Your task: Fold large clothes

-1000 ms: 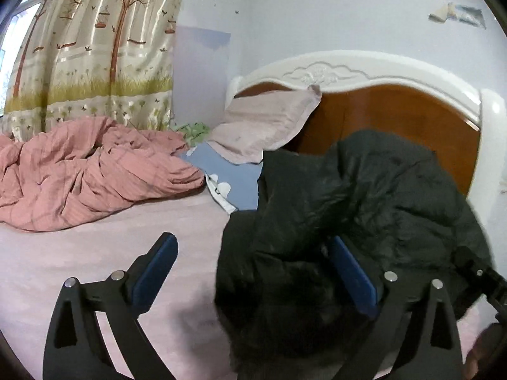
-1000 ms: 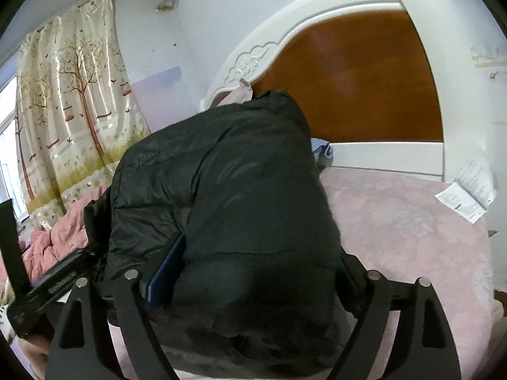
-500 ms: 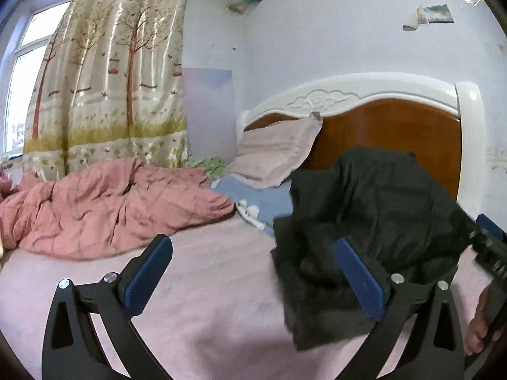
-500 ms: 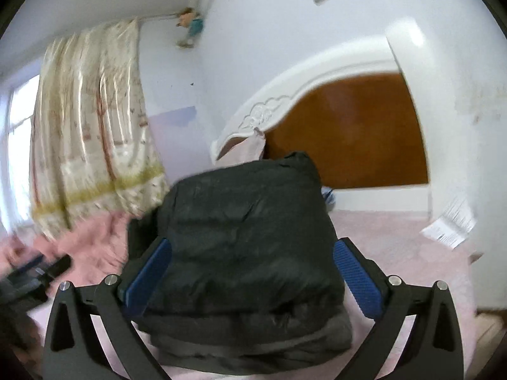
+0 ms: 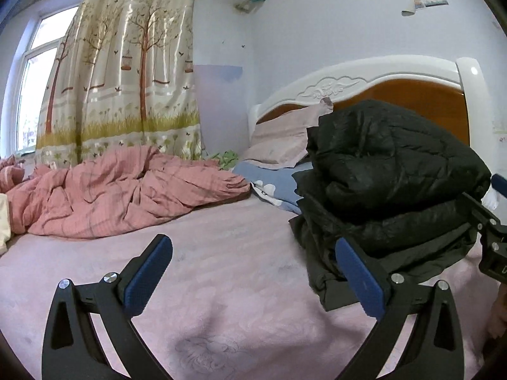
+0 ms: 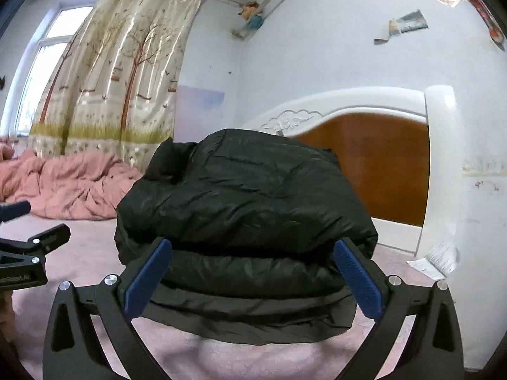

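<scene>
A black puffer jacket (image 5: 389, 183) lies folded in a thick stack on the pink bed sheet (image 5: 221, 262), near the headboard; it fills the middle of the right wrist view (image 6: 247, 209). My left gripper (image 5: 253, 272) is open and empty, to the left of the jacket and apart from it. My right gripper (image 6: 253, 275) is open and empty, just in front of the jacket, its blue fingertips (image 6: 149, 275) level with the lower folds. The right gripper also shows at the right edge of the left wrist view (image 5: 488, 224).
A crumpled pink quilt (image 5: 120, 190) lies at the back left. A pink pillow (image 5: 282, 139) and a blue pillow (image 5: 272, 180) lean by the white and brown headboard (image 5: 396, 76). A tree-print curtain (image 5: 126, 72) covers the window. White papers (image 6: 440, 256) lie by the bed's right edge.
Both grippers have let go of the jacket and pulled back from it. The jacket now rests folded on the bed, with both sets of jaws wide open.
</scene>
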`<act>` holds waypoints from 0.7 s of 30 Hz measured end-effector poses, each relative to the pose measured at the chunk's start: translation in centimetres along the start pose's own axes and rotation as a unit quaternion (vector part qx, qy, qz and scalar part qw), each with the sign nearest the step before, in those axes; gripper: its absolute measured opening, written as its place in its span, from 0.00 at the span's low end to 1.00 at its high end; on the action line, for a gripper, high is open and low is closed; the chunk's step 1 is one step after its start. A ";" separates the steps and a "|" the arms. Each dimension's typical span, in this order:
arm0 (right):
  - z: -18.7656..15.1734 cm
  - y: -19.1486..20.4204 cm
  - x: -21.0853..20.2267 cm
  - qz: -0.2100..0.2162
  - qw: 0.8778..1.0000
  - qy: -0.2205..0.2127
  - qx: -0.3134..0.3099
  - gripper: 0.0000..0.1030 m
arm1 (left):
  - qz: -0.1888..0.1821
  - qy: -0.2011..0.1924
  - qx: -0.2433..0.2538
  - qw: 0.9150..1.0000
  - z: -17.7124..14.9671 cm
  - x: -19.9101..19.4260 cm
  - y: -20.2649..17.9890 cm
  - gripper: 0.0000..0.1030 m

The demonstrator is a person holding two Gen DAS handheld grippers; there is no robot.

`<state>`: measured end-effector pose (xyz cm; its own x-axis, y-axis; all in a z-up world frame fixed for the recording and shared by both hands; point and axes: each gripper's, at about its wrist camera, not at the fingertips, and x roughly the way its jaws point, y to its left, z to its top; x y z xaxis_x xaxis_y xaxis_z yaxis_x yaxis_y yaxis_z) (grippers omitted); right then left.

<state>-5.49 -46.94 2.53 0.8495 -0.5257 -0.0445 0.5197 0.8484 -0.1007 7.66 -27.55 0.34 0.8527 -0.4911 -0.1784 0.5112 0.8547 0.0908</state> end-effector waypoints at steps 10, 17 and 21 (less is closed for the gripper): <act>-0.1 1.6 0.1 -0.006 0.999 -0.003 -0.036 1.00 | 0.009 -0.028 0.018 0.999 0.0 -1.2 -0.9 1.00; -0.2 1.8 0.5 -0.006 0.999 0.003 -0.044 1.00 | 0.001 -0.022 -0.014 1.000 0.2 -1.1 0.5 1.00; -0.1 2.0 1.0 -0.003 0.999 0.013 -0.048 1.00 | -0.002 -0.022 -0.009 1.000 0.2 -1.1 0.2 1.00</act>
<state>-3.62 -45.83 2.17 0.8427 -0.5339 -0.0686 0.5135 0.8355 -0.1955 6.82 -26.88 0.76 0.8550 -0.5008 -0.1347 0.5127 0.8555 0.0733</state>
